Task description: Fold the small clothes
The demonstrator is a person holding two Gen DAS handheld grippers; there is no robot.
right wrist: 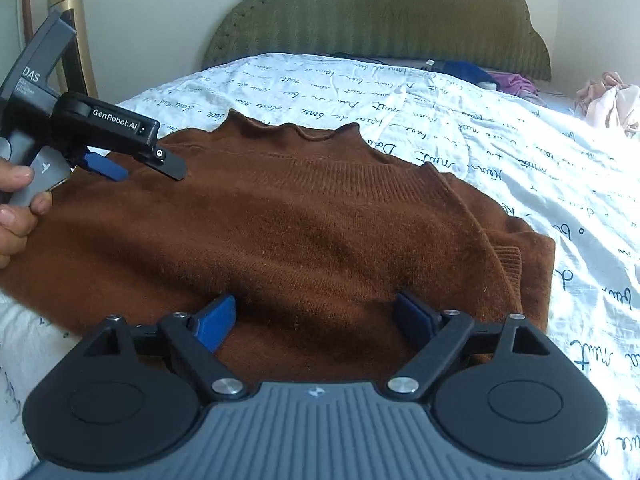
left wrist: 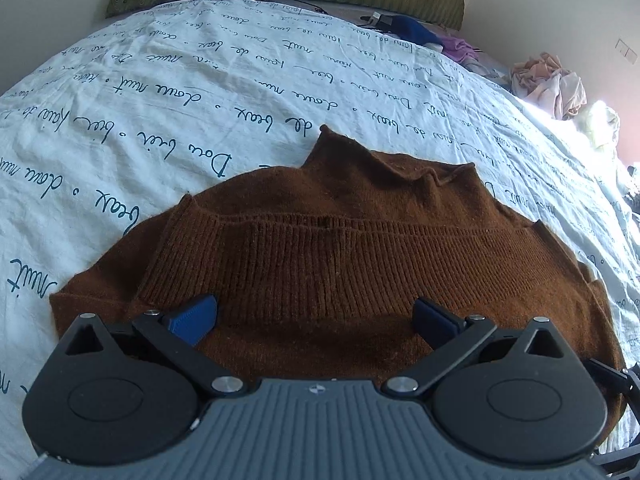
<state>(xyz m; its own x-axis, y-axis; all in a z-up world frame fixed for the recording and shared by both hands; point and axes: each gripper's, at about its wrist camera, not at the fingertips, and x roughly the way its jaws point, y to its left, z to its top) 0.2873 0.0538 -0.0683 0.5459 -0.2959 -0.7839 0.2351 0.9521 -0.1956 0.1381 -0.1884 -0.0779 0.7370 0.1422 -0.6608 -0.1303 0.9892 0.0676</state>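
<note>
A brown knit sweater (left wrist: 340, 248) lies folded on the bed, its ribbed band turned up across the middle and its wavy neck edge pointing to the headboard. My left gripper (left wrist: 316, 308) hovers low over the near part of the sweater, open, with only fabric below its blue pads. In the right wrist view the sweater (right wrist: 300, 220) fills the centre. My right gripper (right wrist: 316, 304) stands open above its near edge, gripping nothing. At the sweater's left side, a hand (right wrist: 16, 200) holds the left gripper (right wrist: 144, 170).
The bed carries a white sheet (left wrist: 160, 100) printed with dark script. A green headboard (right wrist: 380, 20) stands at the far end. Blue and purple clothes (right wrist: 480, 74) lie near it, and a pale pink pile (right wrist: 612, 100) sits far right. A gold post (right wrist: 72, 20) stands at the left wall.
</note>
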